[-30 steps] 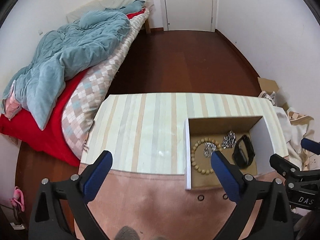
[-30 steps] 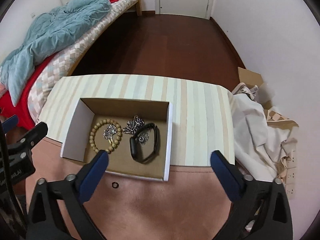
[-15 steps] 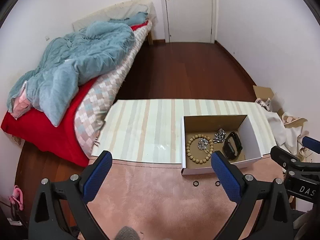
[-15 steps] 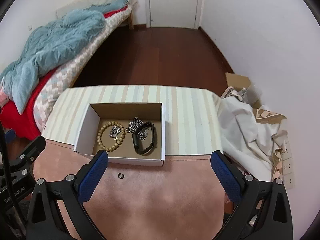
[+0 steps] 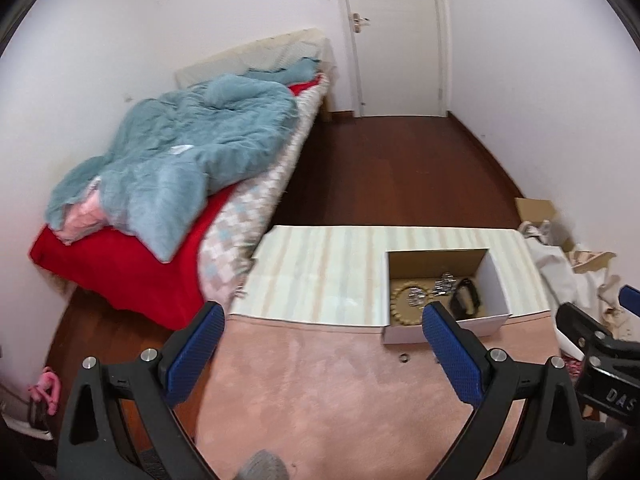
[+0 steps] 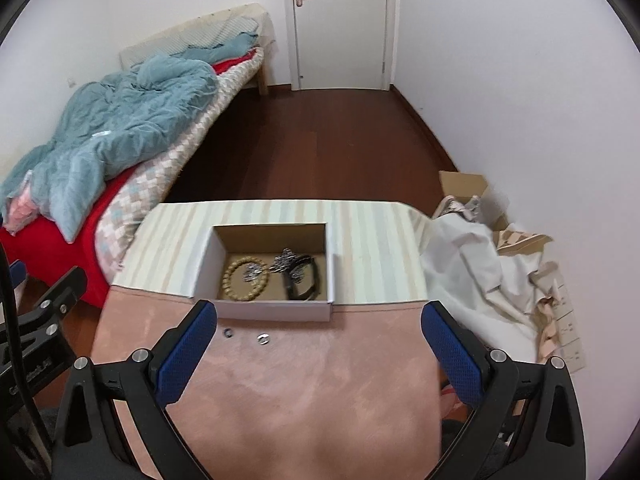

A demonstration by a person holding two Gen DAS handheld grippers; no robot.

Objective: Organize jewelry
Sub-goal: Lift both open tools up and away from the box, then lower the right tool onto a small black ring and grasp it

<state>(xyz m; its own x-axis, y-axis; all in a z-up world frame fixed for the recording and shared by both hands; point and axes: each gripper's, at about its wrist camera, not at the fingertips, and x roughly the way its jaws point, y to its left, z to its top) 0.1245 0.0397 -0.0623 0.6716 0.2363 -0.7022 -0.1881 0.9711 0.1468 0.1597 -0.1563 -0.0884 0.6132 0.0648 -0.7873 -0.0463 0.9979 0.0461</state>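
A white cardboard box (image 6: 276, 312) (image 5: 496, 284) stands on the table where the striped cloth meets the pink cloth. Inside lie a wooden bead bracelet (image 6: 244, 280) (image 5: 400, 308), silver chain jewelry (image 6: 286, 262) (image 5: 444, 284) and a black band (image 6: 306, 280) (image 5: 464, 302). Two small rings (image 6: 229, 332) (image 6: 264, 338) lie on the pink cloth in front of the box; one shows in the left wrist view (image 5: 405, 358). My left gripper (image 5: 320, 352) and my right gripper (image 6: 320, 350) are both open and empty, held back from and above the box.
A bed (image 5: 192, 184) with a blue duvet and red sheet stands left of the table. Crumpled white cloth (image 6: 480, 272) and a cardboard box (image 6: 464, 186) lie to the right. Dark wooden floor (image 6: 320, 140) runs to a closed door (image 6: 340, 20).
Both grippers have pulled back and risen away from the box, so it looks smaller and farther. A second ring now shows in the right wrist view. Both jaws stayed open.
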